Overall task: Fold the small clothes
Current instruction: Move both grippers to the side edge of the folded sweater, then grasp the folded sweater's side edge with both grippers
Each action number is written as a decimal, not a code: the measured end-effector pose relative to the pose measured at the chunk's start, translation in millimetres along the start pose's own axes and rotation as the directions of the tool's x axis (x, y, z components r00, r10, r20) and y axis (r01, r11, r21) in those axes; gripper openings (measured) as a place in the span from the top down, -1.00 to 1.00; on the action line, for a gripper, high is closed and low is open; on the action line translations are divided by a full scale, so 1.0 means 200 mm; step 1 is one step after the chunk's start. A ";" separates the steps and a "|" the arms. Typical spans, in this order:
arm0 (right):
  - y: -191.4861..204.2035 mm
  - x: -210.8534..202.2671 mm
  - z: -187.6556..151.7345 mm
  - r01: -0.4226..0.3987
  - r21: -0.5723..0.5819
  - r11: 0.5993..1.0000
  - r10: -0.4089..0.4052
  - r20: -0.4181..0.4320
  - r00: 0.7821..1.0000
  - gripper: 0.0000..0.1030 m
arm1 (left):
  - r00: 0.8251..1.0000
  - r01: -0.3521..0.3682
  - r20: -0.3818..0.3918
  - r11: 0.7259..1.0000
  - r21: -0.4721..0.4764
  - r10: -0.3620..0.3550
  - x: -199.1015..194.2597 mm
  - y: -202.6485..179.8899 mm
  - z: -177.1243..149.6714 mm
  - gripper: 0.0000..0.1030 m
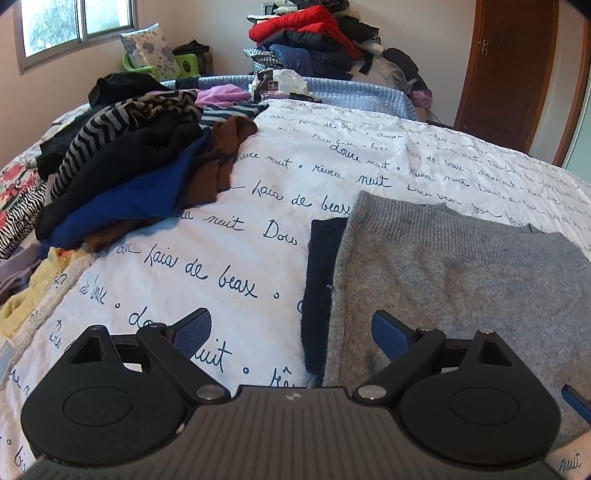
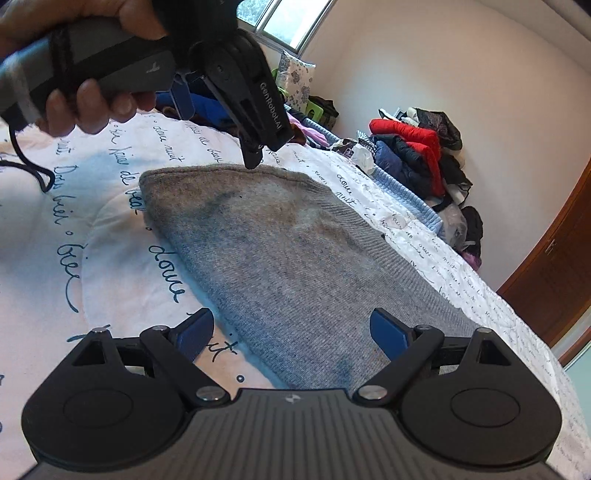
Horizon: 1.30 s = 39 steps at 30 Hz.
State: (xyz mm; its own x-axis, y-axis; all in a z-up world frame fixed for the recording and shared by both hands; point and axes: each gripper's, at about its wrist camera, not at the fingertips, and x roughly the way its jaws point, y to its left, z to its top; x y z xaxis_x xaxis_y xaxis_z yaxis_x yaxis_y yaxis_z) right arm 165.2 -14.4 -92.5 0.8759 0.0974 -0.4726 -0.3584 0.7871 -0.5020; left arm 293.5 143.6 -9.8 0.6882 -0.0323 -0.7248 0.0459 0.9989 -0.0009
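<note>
A grey knitted garment (image 1: 461, 273) (image 2: 288, 251) lies flat and folded on the white bedspread (image 1: 229, 229) (image 2: 110, 240) printed with script writing. A dark navy garment (image 1: 321, 273) shows from under its left edge. My left gripper (image 1: 291, 332) hangs open just above that edge, one finger over the bedspread and the other over the grey knit, nothing between them. In the right wrist view the left gripper (image 2: 221, 125), held by a hand (image 2: 92, 107), hovers over the garment's far edge. My right gripper (image 2: 291, 332) is open and empty over the near end of the grey knit.
A loose pile of dark, striped, blue and brown clothes (image 1: 129, 166) covers the bed's left side. A stack with a red jacket (image 1: 306, 33) (image 2: 417, 147) stands beyond the bed. A wooden door (image 1: 509, 74) (image 2: 554, 277) is on the right, and a patterned pillow (image 1: 147, 48) sits under the window.
</note>
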 end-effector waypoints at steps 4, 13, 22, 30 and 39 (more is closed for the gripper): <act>0.08 0.04 0.01 0.063 -0.065 0.996 -0.062 0.024 0.998 -0.79 | 0.989 0.136 -0.045 0.990 -0.045 -0.138 0.10 0.04 0.07 -0.79; 0.20 0.13 0.08 0.145 -0.165 0.976 -0.129 0.102 0.986 -0.79 | 0.940 0.292 -0.148 0.949 -0.119 -0.308 0.39 0.01 0.17 -0.79; 0.23 0.27 0.16 0.222 -0.200 0.954 -0.194 0.151 0.969 -0.77 | 0.893 0.394 -0.128 0.887 -0.240 -0.432 0.56 0.03 0.25 -0.79; 0.23 0.31 0.20 0.142 -0.240 0.960 -0.108 0.150 0.983 -0.26 | 0.907 0.367 -0.115 0.895 -0.254 -0.404 0.62 0.01 0.29 -0.03; 0.24 0.30 0.16 0.066 -0.266 0.962 -0.027 0.146 0.989 0.61 | 0.904 0.349 -0.108 0.860 -0.371 -0.413 0.63 0.10 0.25 0.73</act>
State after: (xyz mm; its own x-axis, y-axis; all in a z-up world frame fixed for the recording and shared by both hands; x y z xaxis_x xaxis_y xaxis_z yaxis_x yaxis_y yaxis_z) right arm 210.1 48.6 -122.6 0.9231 0.1641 -0.3478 -0.3731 0.6015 -0.7064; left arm 416.9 157.1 -66.1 0.5250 -0.4387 -0.7293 0.0108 0.8603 -0.5097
